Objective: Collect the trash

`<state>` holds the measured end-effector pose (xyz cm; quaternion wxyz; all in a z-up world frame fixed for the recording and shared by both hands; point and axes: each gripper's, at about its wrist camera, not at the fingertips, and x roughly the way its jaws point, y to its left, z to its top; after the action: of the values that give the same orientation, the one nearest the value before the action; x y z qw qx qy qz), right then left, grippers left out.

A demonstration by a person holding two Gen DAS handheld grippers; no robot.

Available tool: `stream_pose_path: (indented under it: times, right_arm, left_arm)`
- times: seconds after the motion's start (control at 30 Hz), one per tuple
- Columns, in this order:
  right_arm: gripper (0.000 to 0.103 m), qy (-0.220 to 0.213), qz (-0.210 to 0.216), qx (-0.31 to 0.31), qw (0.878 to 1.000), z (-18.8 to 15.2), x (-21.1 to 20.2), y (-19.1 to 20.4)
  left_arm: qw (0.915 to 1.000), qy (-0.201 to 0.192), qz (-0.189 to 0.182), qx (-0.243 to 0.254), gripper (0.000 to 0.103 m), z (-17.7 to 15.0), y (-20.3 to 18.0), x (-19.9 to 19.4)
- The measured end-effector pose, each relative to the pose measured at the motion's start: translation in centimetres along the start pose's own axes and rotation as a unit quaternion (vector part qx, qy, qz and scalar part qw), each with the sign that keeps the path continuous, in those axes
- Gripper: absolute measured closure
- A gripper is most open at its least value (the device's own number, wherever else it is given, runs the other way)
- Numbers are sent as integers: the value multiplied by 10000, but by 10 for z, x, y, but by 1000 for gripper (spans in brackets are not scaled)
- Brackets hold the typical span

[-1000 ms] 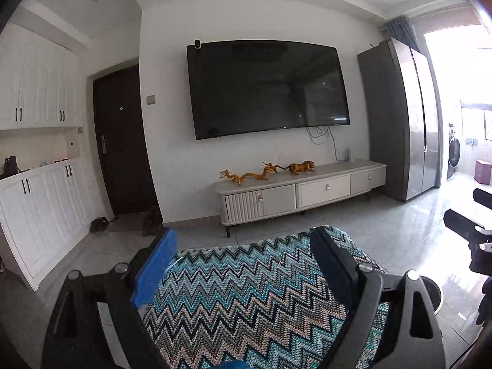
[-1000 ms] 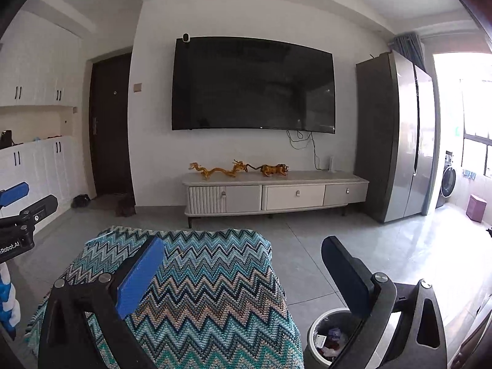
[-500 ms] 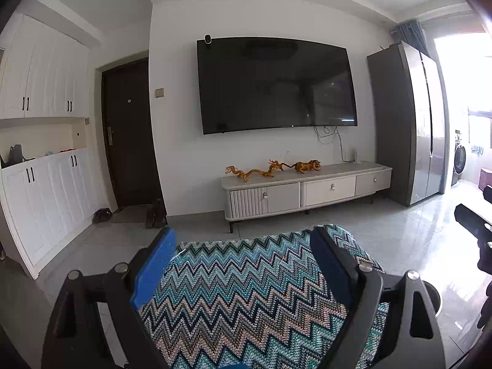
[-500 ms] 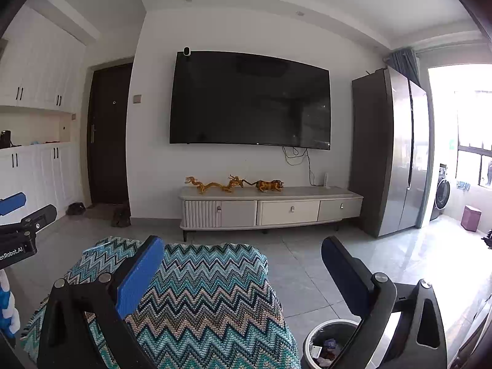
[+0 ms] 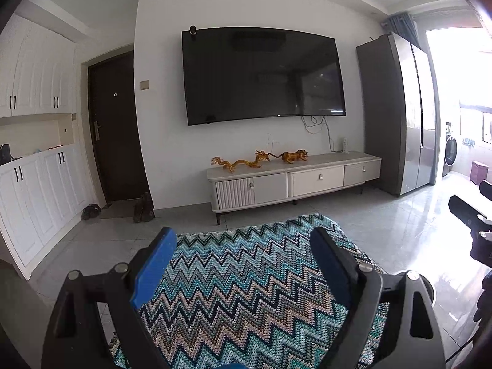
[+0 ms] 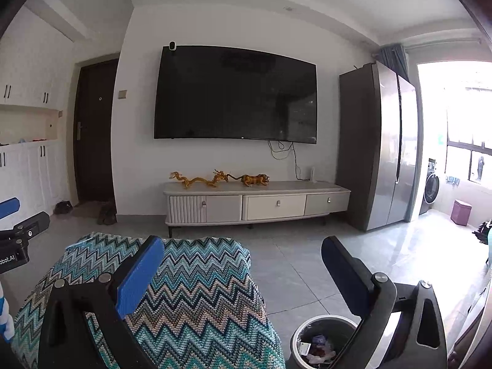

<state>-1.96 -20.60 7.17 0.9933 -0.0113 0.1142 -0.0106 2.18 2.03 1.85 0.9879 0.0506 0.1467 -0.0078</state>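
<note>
We hold both grippers over the zigzag blanket [image 6: 190, 292] — left gripper [image 5: 243, 246] and right gripper [image 6: 243, 252] fingers spread wide, empty; trash bin [image 6: 319, 338] just beside the blanket.

Left gripper [image 5: 243, 246] is held up & level, jaws wide apart, nothing btwn them. Right gripper [image 6: 243, 256] is the same: up, level, wide apart, nothing in it. Each one shows at the edge of the other's view, so they sit side by side, a bit apart.
</note>
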Motion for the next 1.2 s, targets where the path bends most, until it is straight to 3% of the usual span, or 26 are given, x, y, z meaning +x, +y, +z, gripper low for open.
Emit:
stream_pose_path:
  times: [1.2]
  right_arm:
    - [0,66,-259,46,9996,-6,6,-22]
  left_arm:
    - [9998,70,-200,21,14,0,-10,9]
